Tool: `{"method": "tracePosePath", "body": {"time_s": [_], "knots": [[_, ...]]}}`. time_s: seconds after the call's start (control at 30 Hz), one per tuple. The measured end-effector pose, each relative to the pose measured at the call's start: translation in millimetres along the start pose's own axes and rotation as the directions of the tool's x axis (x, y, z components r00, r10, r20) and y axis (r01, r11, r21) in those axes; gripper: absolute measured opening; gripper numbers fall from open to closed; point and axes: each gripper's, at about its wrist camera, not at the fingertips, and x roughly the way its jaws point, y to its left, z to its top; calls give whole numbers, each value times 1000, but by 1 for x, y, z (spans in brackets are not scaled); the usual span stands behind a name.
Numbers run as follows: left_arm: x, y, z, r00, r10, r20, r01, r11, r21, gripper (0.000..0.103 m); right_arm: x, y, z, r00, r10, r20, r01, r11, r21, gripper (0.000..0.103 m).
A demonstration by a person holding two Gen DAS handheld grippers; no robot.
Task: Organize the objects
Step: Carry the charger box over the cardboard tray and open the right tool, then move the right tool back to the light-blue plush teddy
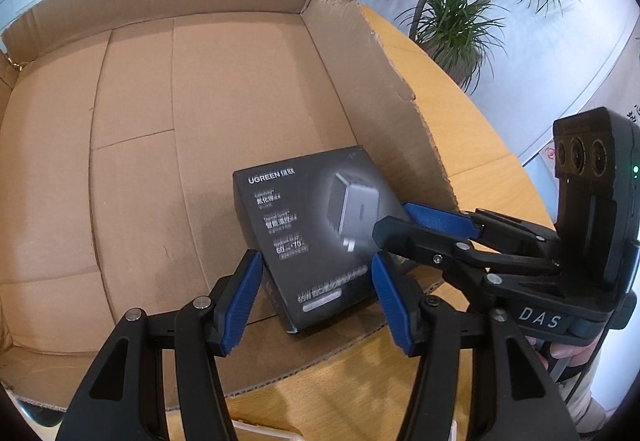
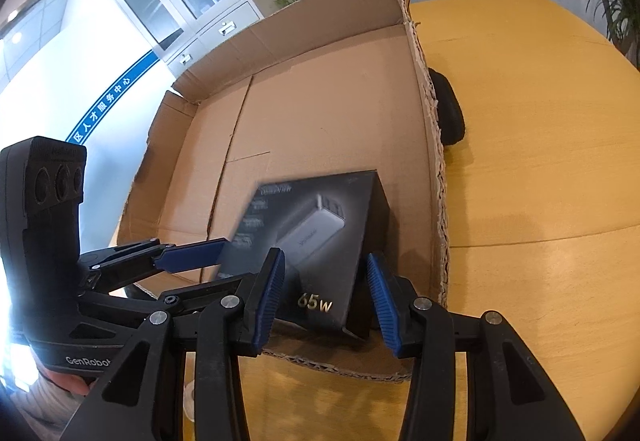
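Yellow wooden table (image 2: 540, 169) carries a big shallow cardboard tray (image 1: 168, 113) with torn walls, a dark rounded object (image 2: 450, 109) lying just outside its right wall. The black charger box (image 1: 308, 237) sits tilted in the tray's near right corner, lifted off the floor, each claw grasping it. Left gripper (image 1: 318, 289) has its blue pads on the near end and right gripper (image 2: 326, 299) clamps the 65w end, so both are clenched on the same box, and a hand (image 2: 66, 381) shows under the left gripper's handle
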Motion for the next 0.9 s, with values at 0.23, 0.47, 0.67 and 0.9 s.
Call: {"method": "tracePosePath", "body": {"time_s": [0.23,0.47,0.67,0.9], "knots": [[-25,-11,0,998,17,53,-19,1000,25,72,-22,13,-3,998,-24,52,26,999,-39,43],[-83,-29,-4,992,-1,130,-3,999,34,83,-75,36,-13,986,-18,168,29,998,-62,78],[-167,-35,-24,971,-100,217,97,995,22,99,-125,73,-24,968,26,250,1,994,-109,97],[-254,0,-74,948,-112,297,128,991,-35,102,-152,116,-51,969,153,195,-118,976,-181,101]]}}
